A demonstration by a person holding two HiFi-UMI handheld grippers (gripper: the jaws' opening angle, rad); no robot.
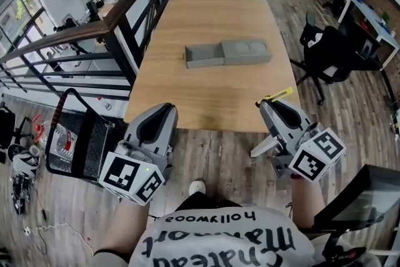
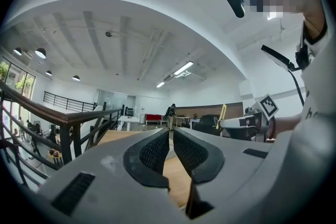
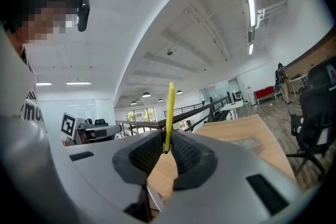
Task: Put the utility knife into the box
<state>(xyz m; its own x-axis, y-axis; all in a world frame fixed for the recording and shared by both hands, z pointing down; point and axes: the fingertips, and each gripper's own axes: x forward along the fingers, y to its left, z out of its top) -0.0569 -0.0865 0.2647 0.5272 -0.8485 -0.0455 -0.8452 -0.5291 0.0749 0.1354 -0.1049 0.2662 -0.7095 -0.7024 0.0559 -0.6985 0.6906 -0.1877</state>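
A grey box point(image 1: 228, 54) lies on the middle of the wooden table point(image 1: 206, 100), its tray slid out to the left. My right gripper point(image 1: 265, 103) hovers at the table's near right corner, shut on a thin yellow utility knife point(image 1: 279, 95). In the right gripper view the knife point(image 3: 169, 113) stands upright out of the pinched jaws point(image 3: 166, 140), with the box point(image 3: 247, 141) far ahead. My left gripper point(image 1: 164, 108) hangs at the table's near left edge; its jaws point(image 2: 171, 134) are shut with nothing between them. The knife point(image 2: 222, 113) also shows in the left gripper view.
A black railing point(image 1: 125, 9) runs along the table's left side. A black office chair point(image 1: 328, 53) stands right of the table and a black cart point(image 1: 81, 134) lower left. More desks and a person stand far behind.
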